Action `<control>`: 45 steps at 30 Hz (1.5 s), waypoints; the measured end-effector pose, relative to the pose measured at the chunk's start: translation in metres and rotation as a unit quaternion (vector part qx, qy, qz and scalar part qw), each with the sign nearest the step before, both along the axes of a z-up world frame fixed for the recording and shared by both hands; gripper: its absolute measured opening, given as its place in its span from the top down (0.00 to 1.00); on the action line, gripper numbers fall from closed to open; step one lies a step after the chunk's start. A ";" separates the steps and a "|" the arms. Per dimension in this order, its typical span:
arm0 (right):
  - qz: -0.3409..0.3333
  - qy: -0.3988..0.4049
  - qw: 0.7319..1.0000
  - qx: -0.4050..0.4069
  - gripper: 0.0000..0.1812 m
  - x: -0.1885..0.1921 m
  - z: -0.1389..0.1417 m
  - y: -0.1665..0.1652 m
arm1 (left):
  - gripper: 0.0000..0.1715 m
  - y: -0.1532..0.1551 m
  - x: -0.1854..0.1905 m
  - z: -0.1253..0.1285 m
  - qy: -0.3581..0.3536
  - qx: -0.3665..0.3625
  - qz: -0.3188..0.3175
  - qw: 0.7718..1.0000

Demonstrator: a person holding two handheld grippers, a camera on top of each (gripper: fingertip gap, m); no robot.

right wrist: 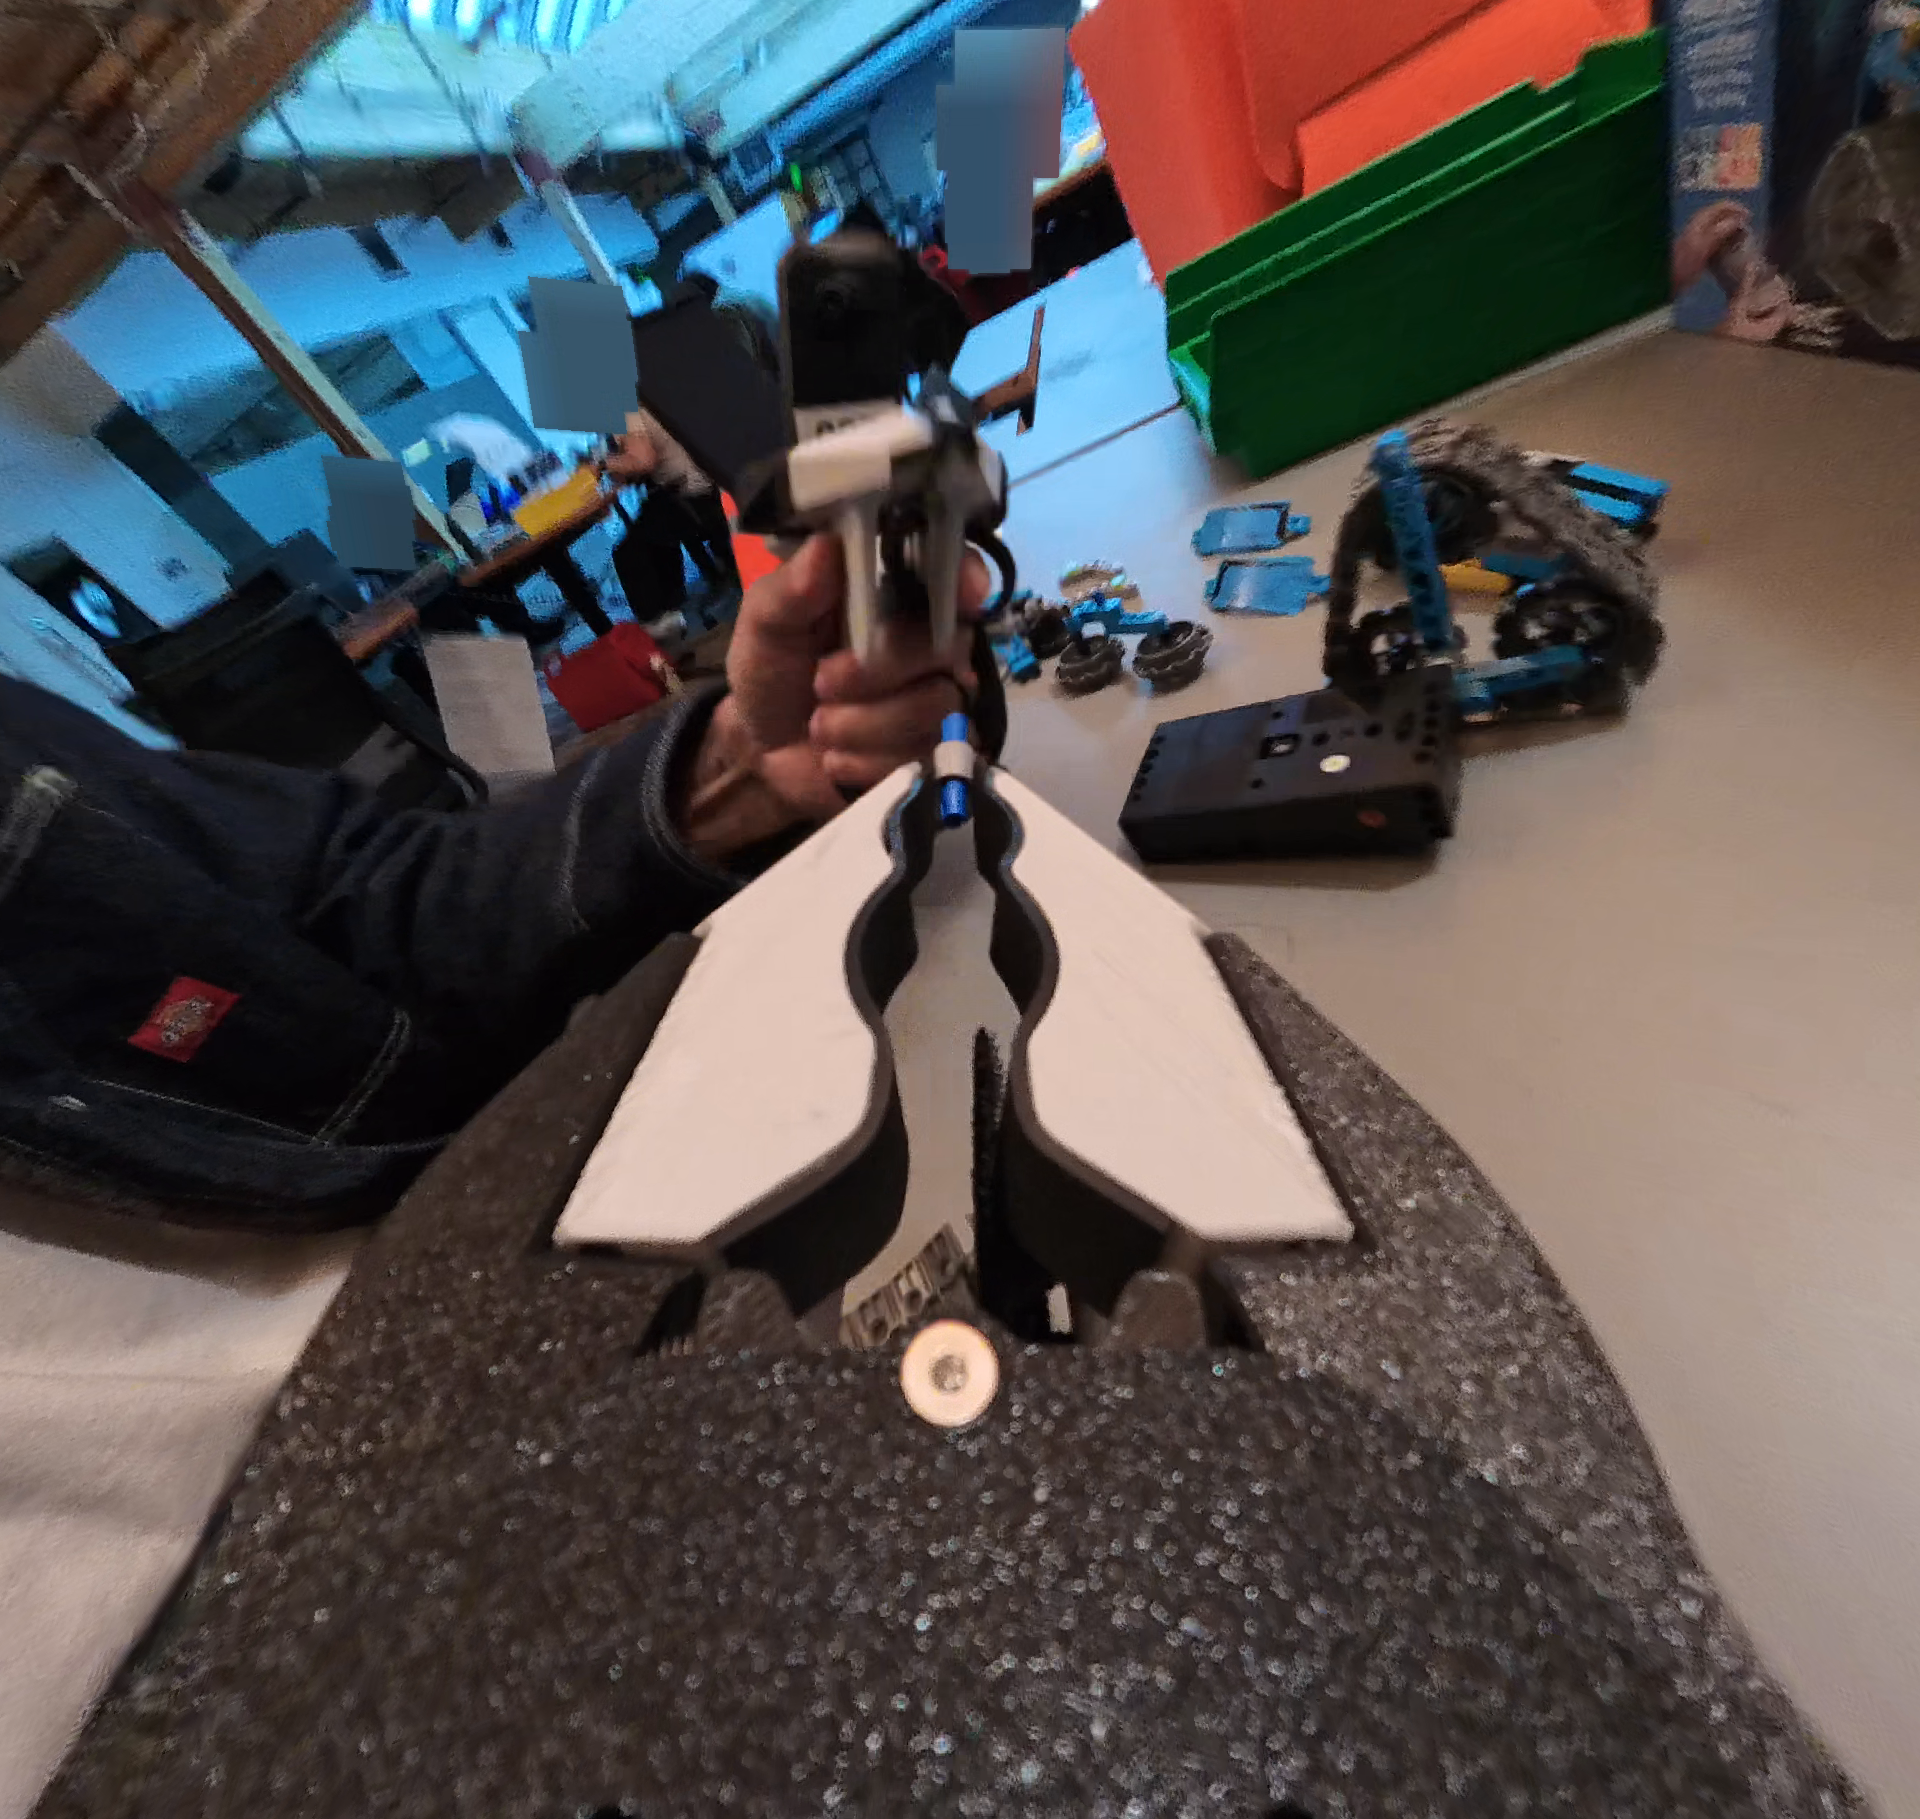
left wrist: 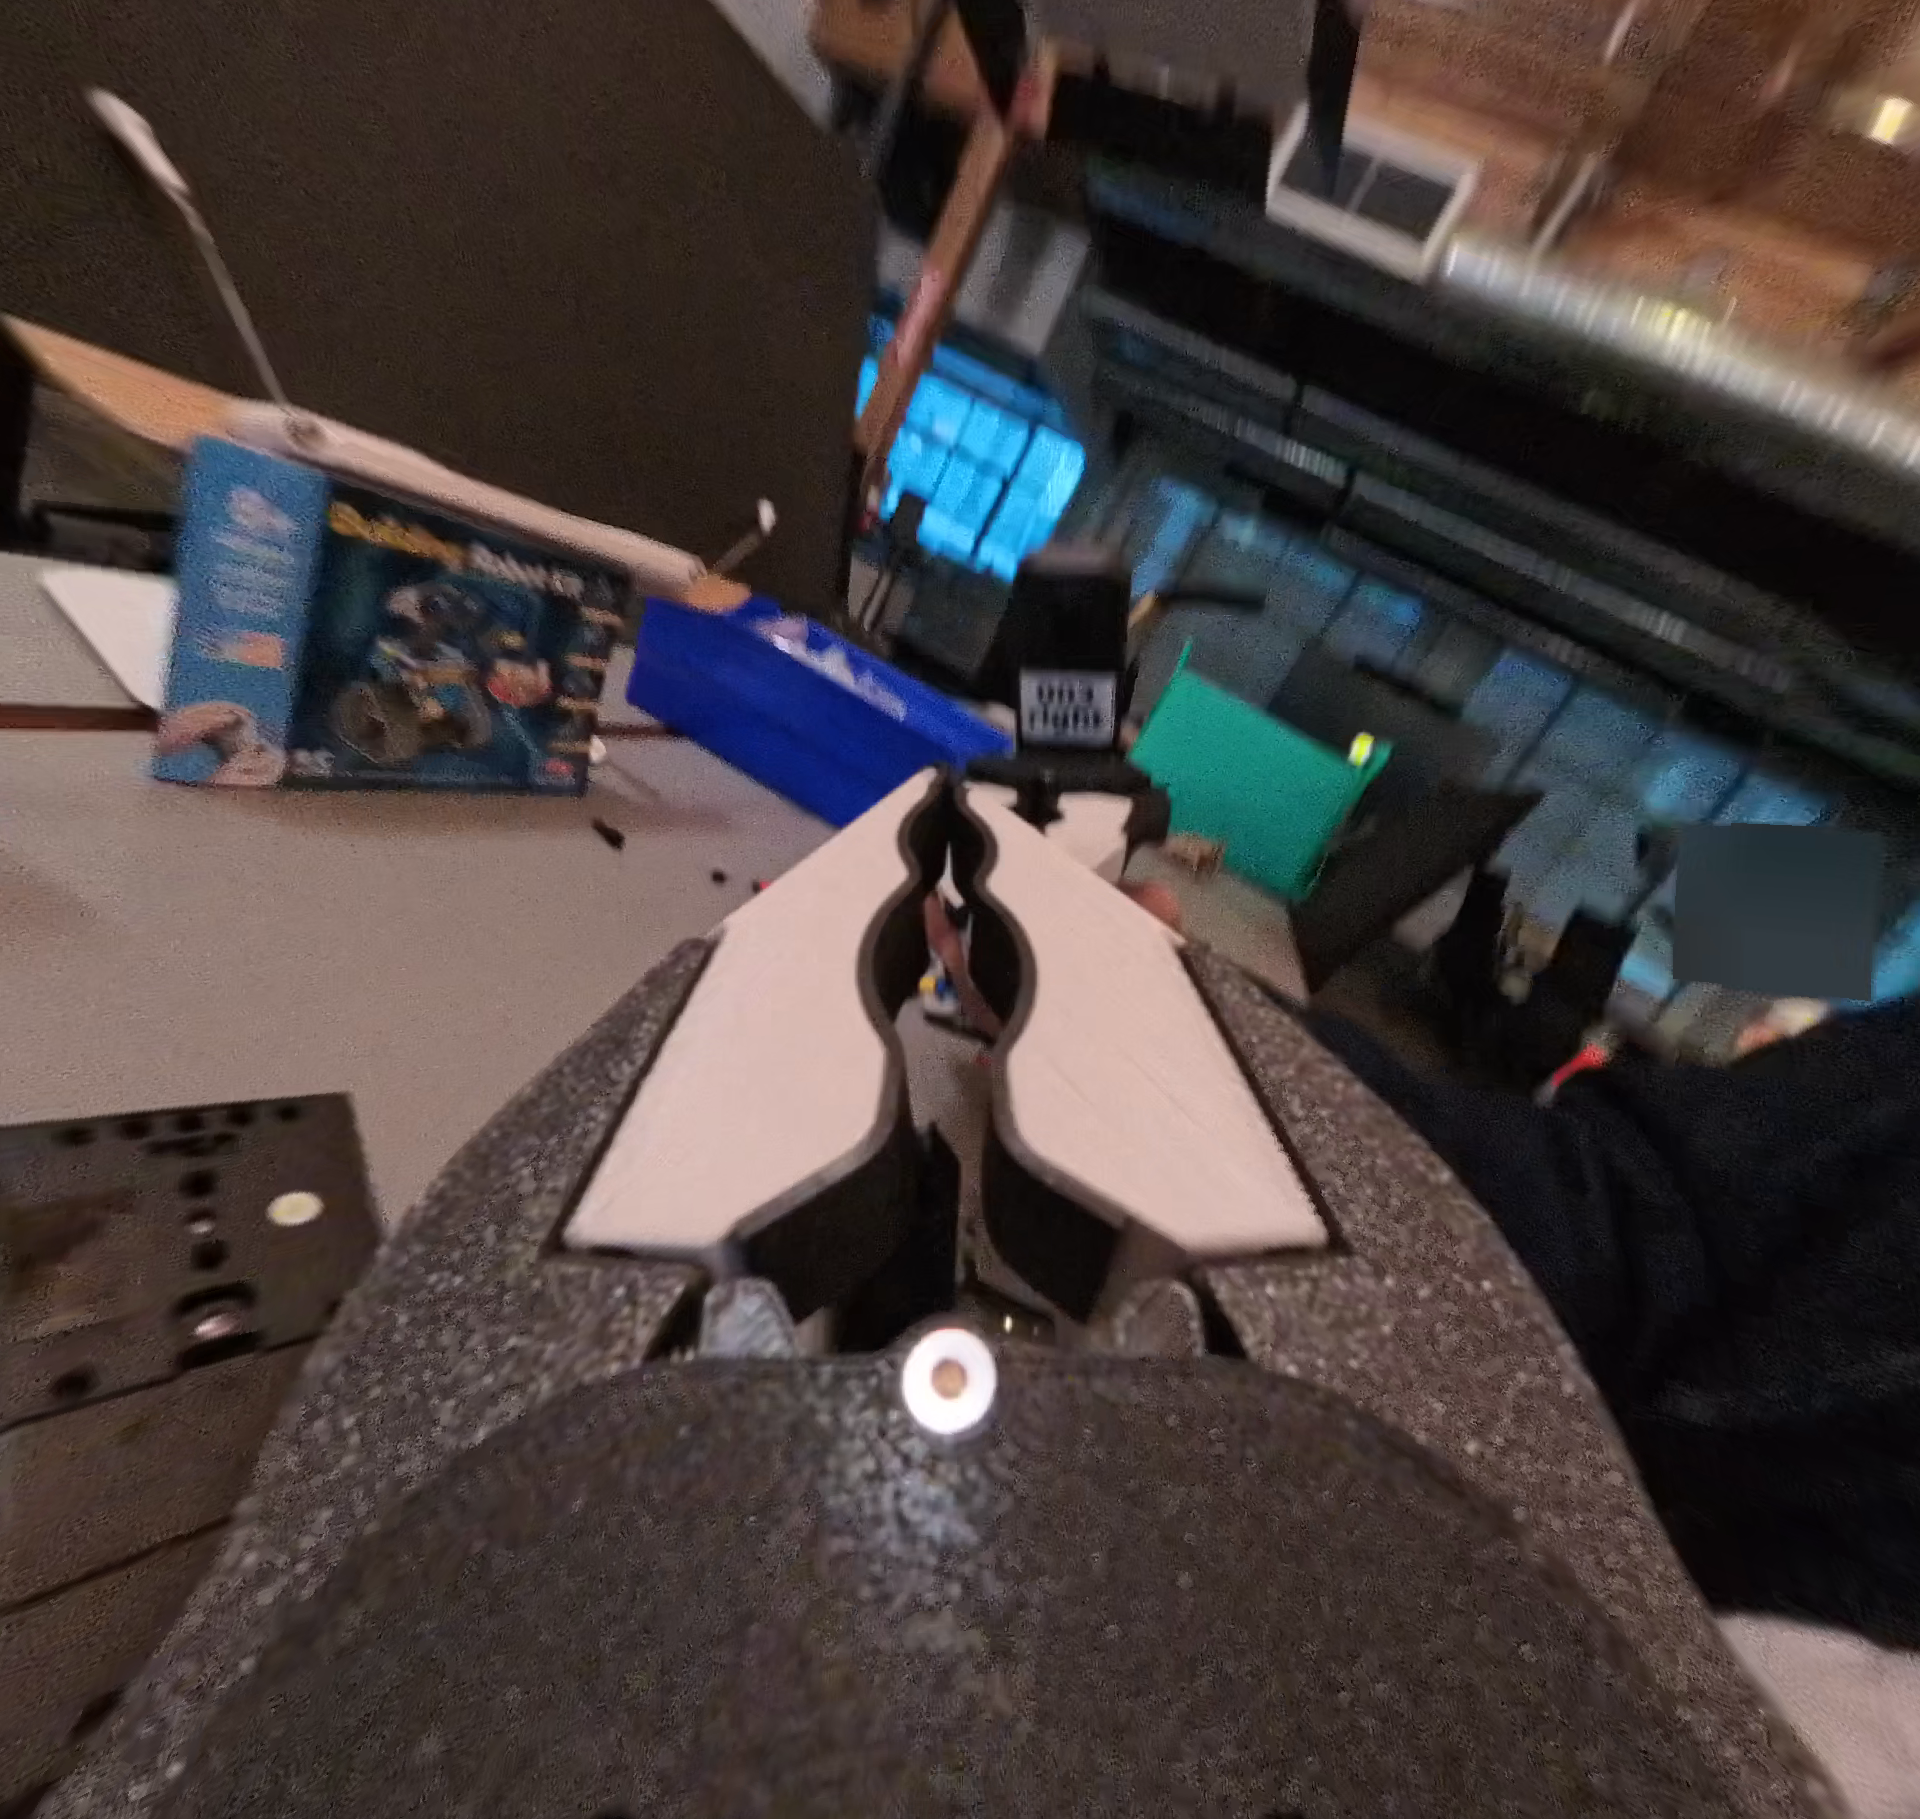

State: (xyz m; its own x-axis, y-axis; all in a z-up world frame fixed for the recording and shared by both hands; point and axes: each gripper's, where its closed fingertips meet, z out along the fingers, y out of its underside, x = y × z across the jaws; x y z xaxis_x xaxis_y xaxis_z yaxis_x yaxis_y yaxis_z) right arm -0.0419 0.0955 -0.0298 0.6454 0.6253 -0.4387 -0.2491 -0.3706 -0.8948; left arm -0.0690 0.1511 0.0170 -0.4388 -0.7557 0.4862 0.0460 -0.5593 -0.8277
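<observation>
My right gripper (right wrist: 951, 798) is shut on a small blue and grey pin (right wrist: 953, 777), which stands upright between the fingertips above the grey table (right wrist: 1558, 1042). Just behind it, a hand (right wrist: 821, 668) holds my left gripper (right wrist: 899, 564), and a black cable (right wrist: 992, 626) loops beside that gripper. In the left wrist view my left gripper (left wrist: 948, 798) is shut, its tips meet, and nothing shows between them. The right gripper's black mount (left wrist: 1070, 709) is close beyond those tips.
A black block with holes (right wrist: 1299, 772) lies to the right and also shows in the left wrist view (left wrist: 177, 1229). A blue tracked vehicle (right wrist: 1496, 574), loose wheels (right wrist: 1132, 647), green (right wrist: 1434, 315) and orange (right wrist: 1351, 55) bins, a kit box (left wrist: 384, 647), a blue bin (left wrist: 790, 699) and a dark sleeve (right wrist: 312, 938) surround it.
</observation>
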 end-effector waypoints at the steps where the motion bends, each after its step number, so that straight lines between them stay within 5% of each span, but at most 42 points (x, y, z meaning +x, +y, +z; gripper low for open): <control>1: -0.011 0.032 0.999 0.010 0.97 0.014 0.009 -0.003 | 1.00 0.026 -0.017 0.015 -0.042 -0.040 0.025 0.998; 3: -0.018 0.065 0.997 0.028 0.98 0.029 0.021 -0.009 | 1.00 0.029 -0.029 0.025 -0.070 -0.036 0.029 0.996; 7: 0.041 0.044 0.998 0.003 0.97 -0.001 0.014 -0.013 | 1.00 -0.037 -0.002 0.001 -0.004 0.058 -0.068 0.996; 12: 0.090 0.021 0.995 -0.042 0.97 -0.016 0.002 -0.023 | 0.95 -0.076 0.000 -0.026 0.052 0.136 -0.137 0.980; 17: 0.108 0.003 0.992 -0.071 0.97 -0.020 -0.008 -0.029 | 0.94 -0.085 0.009 -0.053 0.109 0.186 -0.141 0.966; 33: 0.130 0.000 0.988 -0.088 0.97 -0.025 -0.011 -0.038 | 0.98 -0.099 0.009 -0.050 0.078 0.242 -0.133 0.958; 36: 0.142 0.004 0.984 -0.111 0.98 -0.024 -0.018 -0.046 | 0.97 -0.106 0.010 -0.058 0.065 0.347 -0.121 0.928; 42: 0.171 0.006 0.968 -0.182 0.97 -0.029 -0.050 -0.063 | 0.98 -0.123 0.005 -0.090 0.005 0.588 -0.114 0.801; 45: 0.179 0.005 0.965 -0.193 0.97 -0.026 -0.056 -0.066 | 1.00 -0.127 0.007 -0.097 -0.020 0.620 -0.109 0.777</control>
State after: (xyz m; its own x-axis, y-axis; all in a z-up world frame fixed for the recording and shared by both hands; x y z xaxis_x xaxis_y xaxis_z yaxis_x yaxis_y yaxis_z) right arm -0.0677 0.0297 -0.0861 0.4135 0.5959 -0.6884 -0.0519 -0.7394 -0.6712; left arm -0.0622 0.0237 -0.0800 -0.6186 -0.5377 -0.5729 0.1016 0.6683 -0.7369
